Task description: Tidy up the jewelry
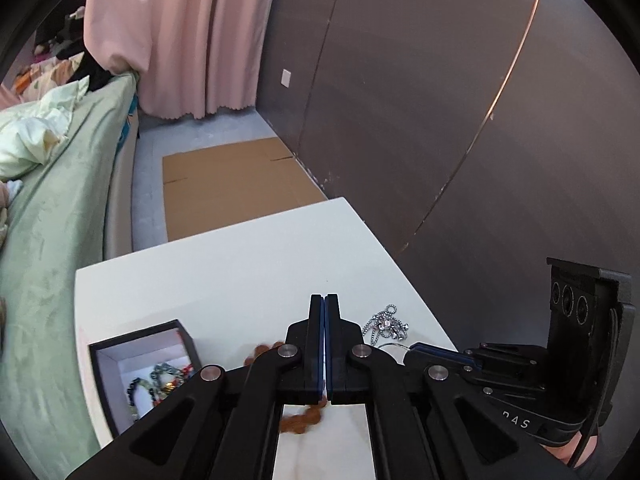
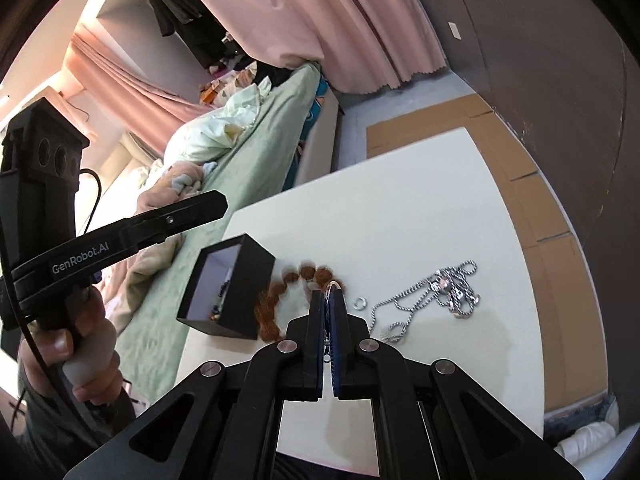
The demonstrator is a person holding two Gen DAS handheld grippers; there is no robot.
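**Both jaws pressed together over the jewelry on the desk**

The jaws of the left gripper [image 1: 324, 298] are pressed together with nothing visible between them. The jaws of the right gripper [image 2: 329, 294] stand almost closed, and something thin and silvery sits in the narrow slit between the pads; what it is I cannot tell.

On the white desk [image 2: 400, 200] a black box [image 2: 228, 292] with a pale lining stands near the left edge, beside the green bed [image 1: 52, 240]. Inside it lie multicolored bead strands [image 1: 160, 380]. A brown bead bracelet [image 2: 280, 292] lies in a loop just right of the box, touching its side, and the right gripper's tips rest at the far end of that loop. In the left wrist view part of the bracelet shows beneath the closed left jaws.

A small silver ring [image 2: 360, 303] lies just right of the right gripper's tips. Farther right a silver chain necklace [image 2: 448, 288] with sparkling pendants is bunched on the desk, its tail running back toward the gripper.
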